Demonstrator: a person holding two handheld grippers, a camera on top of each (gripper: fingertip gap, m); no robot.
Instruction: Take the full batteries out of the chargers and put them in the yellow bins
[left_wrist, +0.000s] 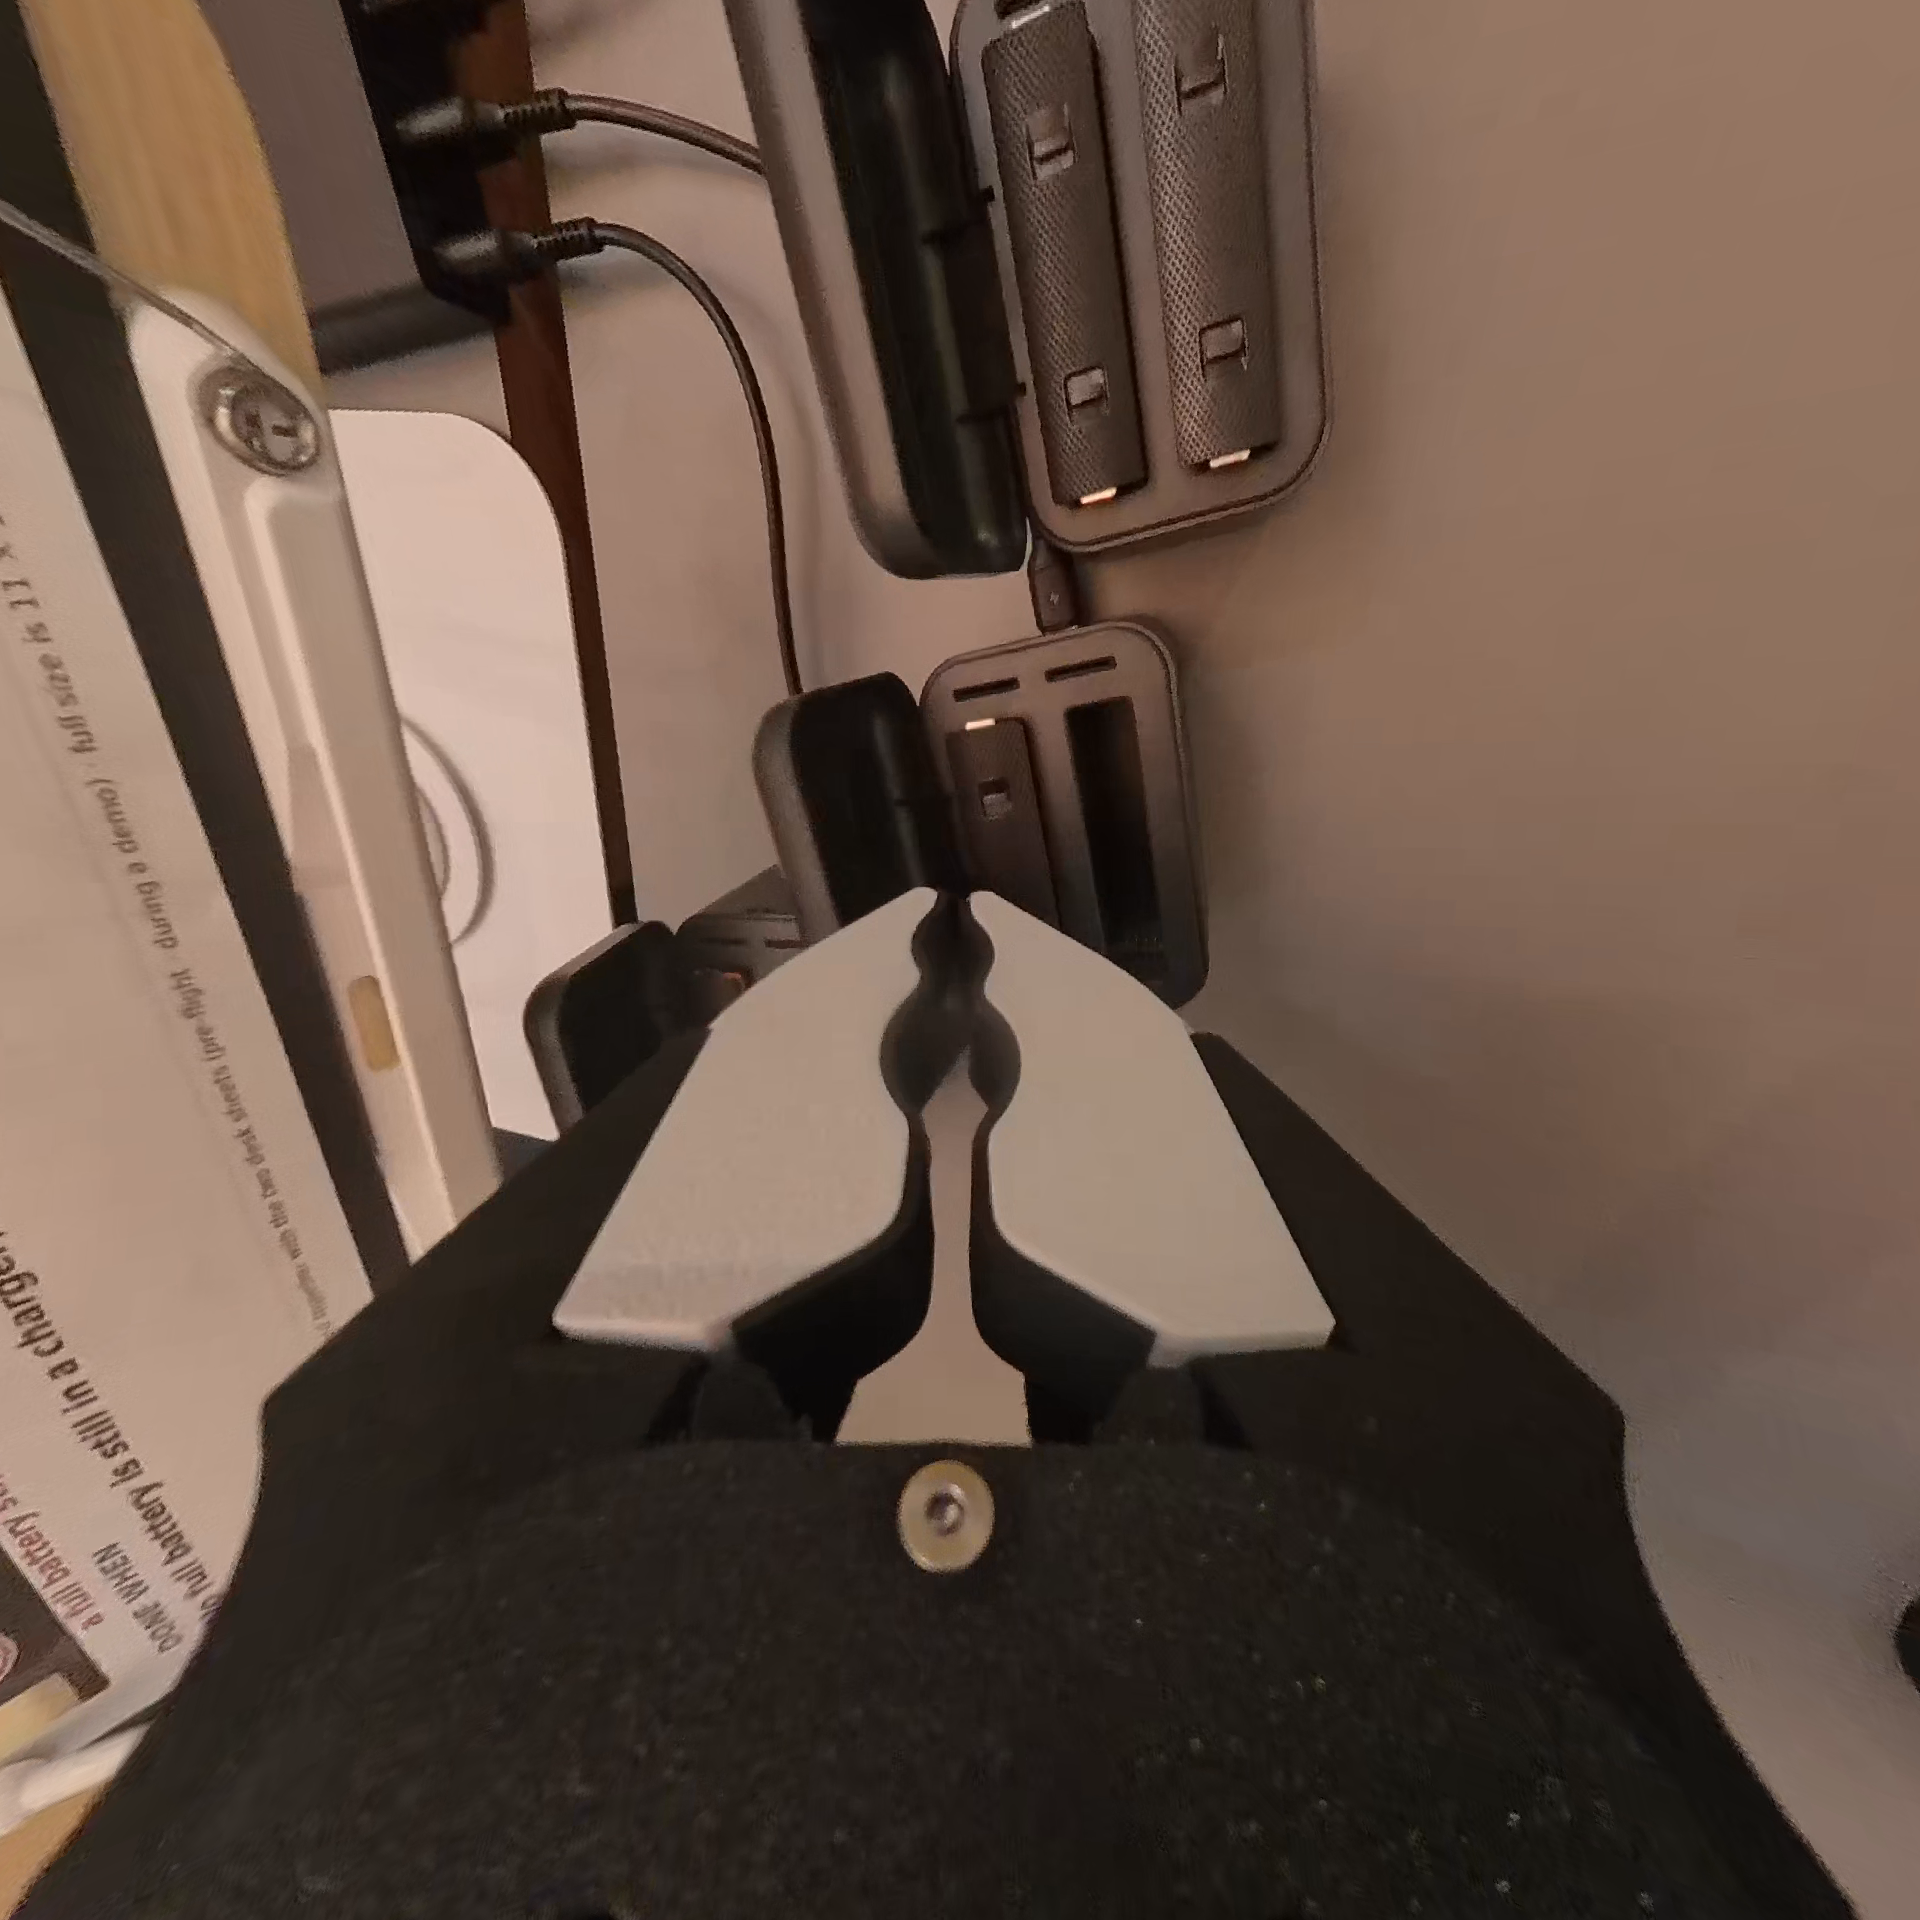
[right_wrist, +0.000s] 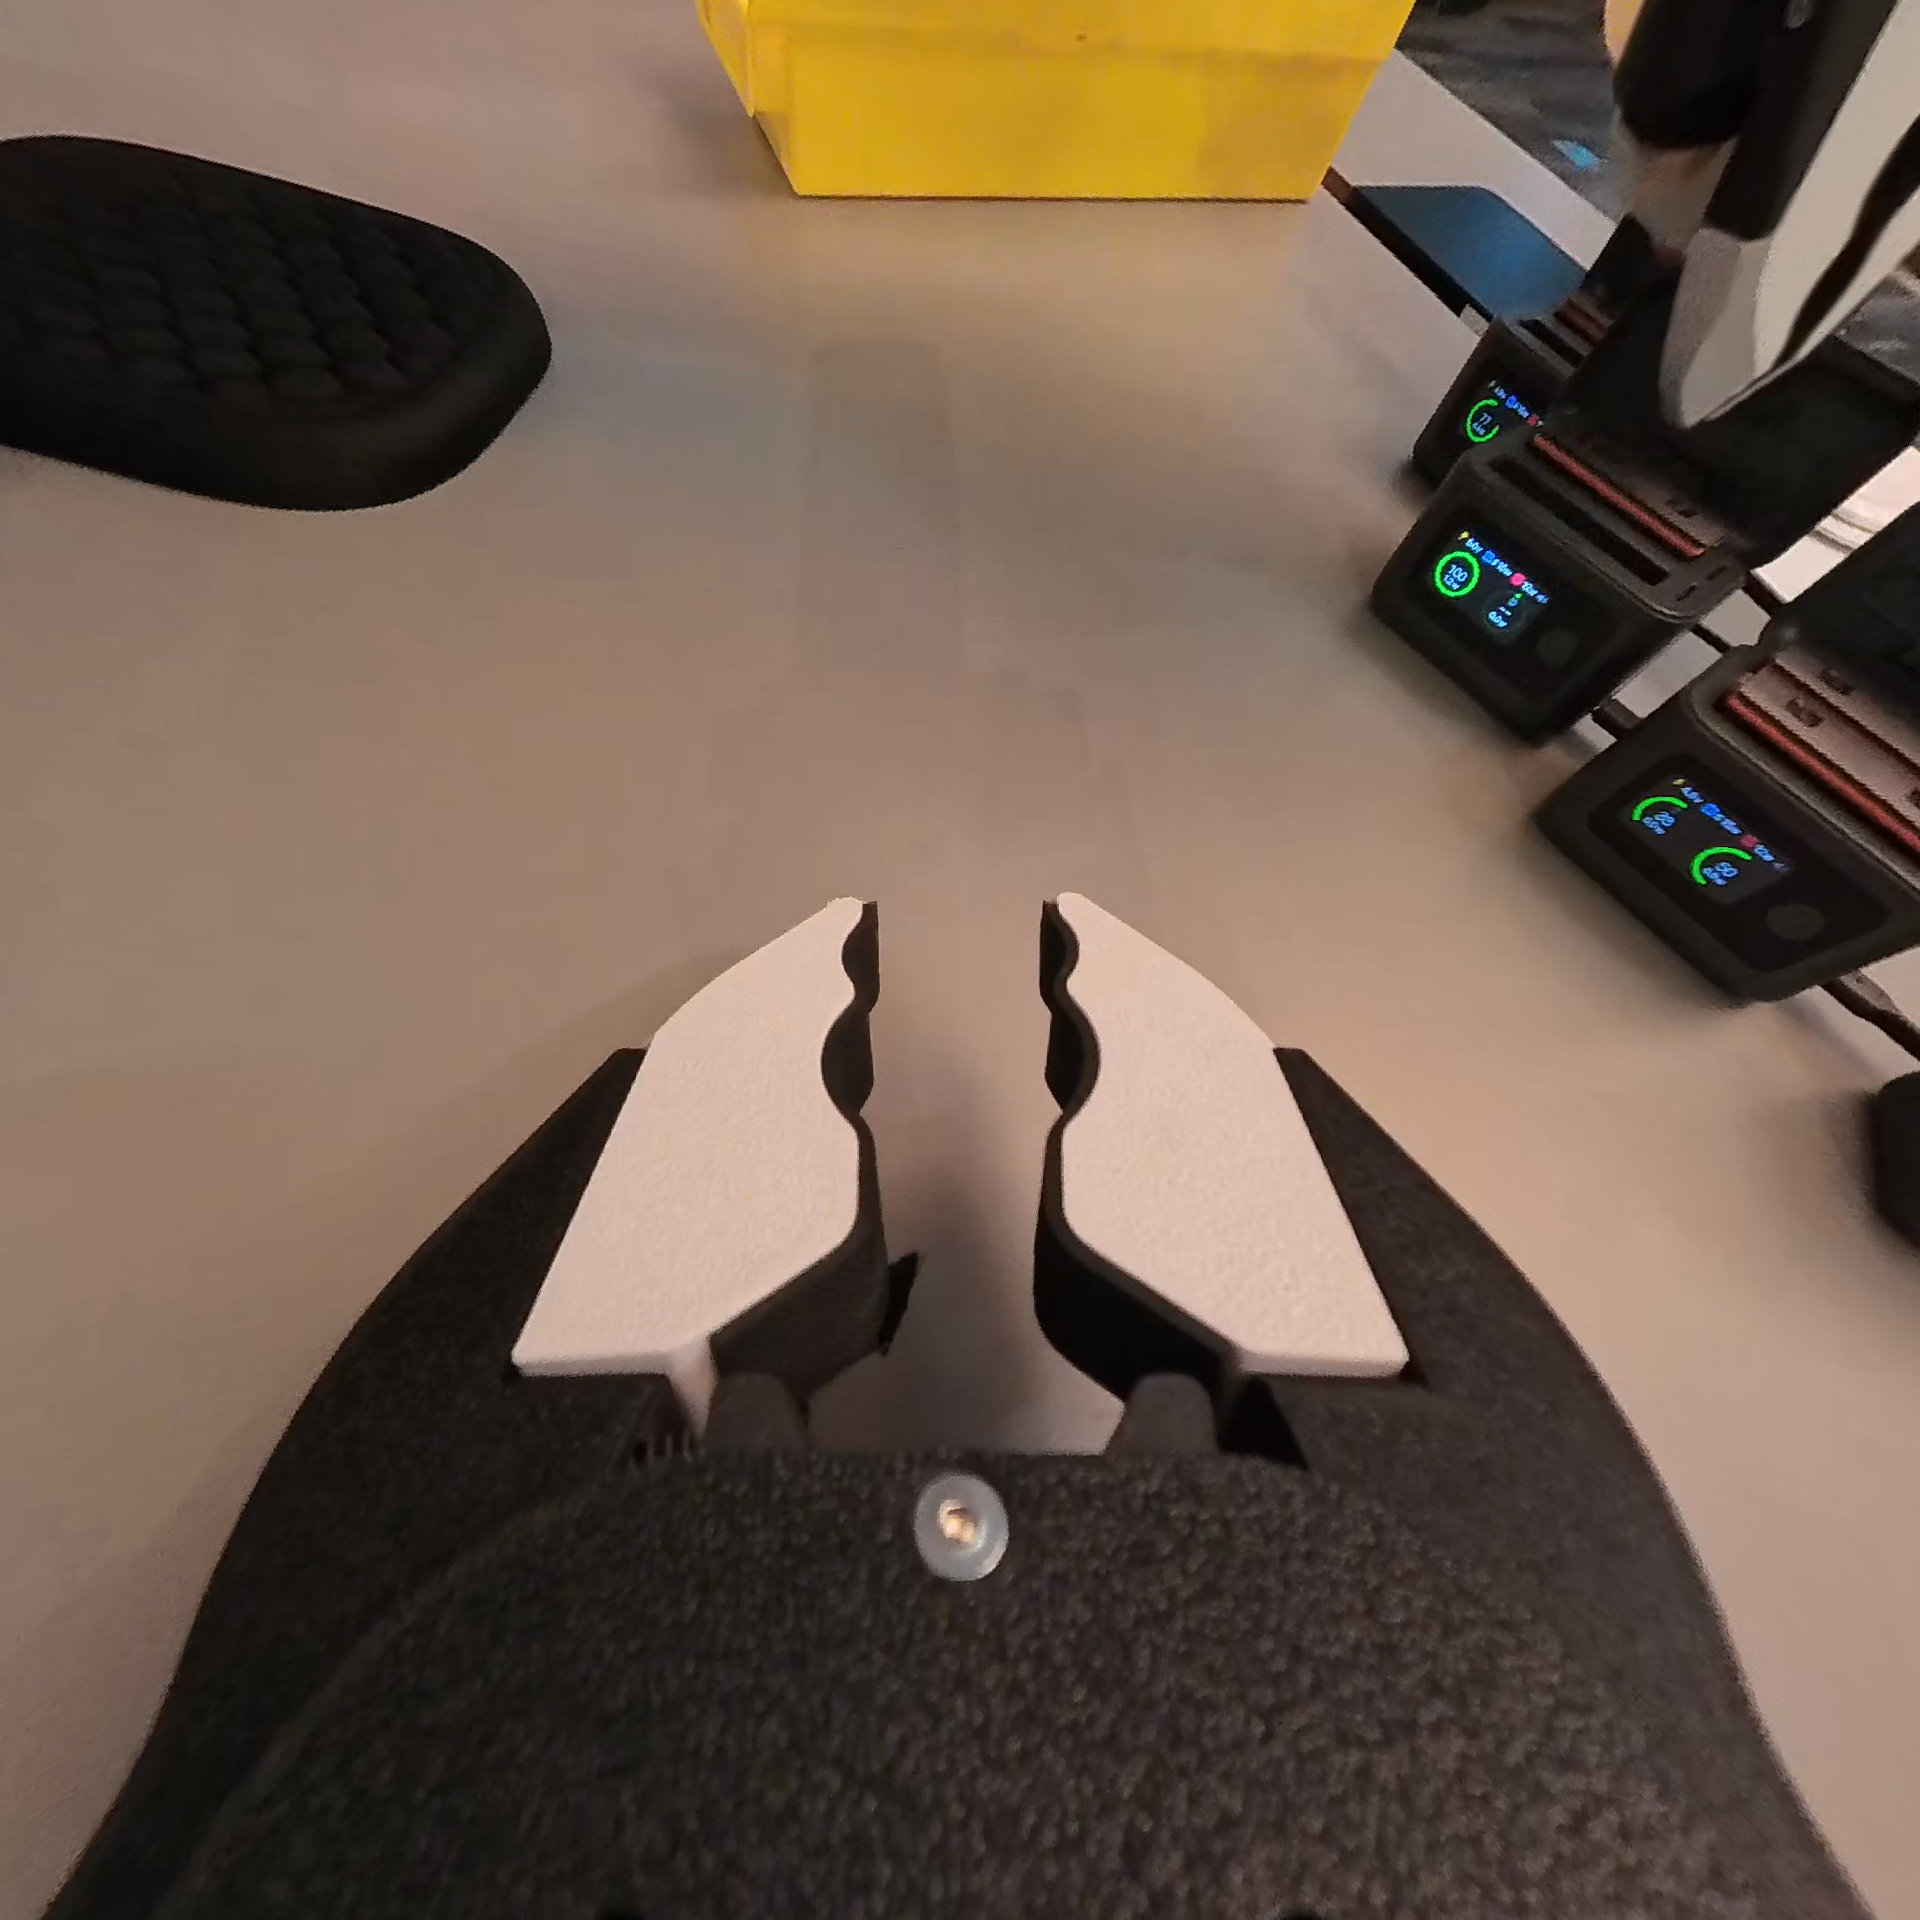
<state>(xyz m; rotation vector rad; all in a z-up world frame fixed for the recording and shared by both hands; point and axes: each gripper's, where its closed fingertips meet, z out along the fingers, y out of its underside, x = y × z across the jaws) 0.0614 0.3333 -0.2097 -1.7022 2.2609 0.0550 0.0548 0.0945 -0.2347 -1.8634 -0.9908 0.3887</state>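
In the left wrist view my left gripper (left_wrist: 951, 906) is shut with nothing between its fingers. It hovers just above a grey charger (left_wrist: 1174, 790) that holds one dark battery (left_wrist: 997, 821) beside an empty slot (left_wrist: 1117, 821). A farther charger (left_wrist: 1304, 312) holds two grey batteries (left_wrist: 1070, 281). A third charger (left_wrist: 727, 951) is partly hidden by my fingers. In the right wrist view my right gripper (right_wrist: 958, 914) is open and empty over the bare table, pointing toward a yellow bin (right_wrist: 1049, 104). The left gripper (right_wrist: 1704, 332) shows there above the chargers.
Three chargers with lit screens (right_wrist: 1496, 603) stand in a row along the table's right side. A black textured pad (right_wrist: 239, 322) lies at the far left. Cables (left_wrist: 748, 364) run to the chargers. A white printed sheet (left_wrist: 135, 1039) lies at the left. Across from one pair of fingers to the other is roughly 25 cm.
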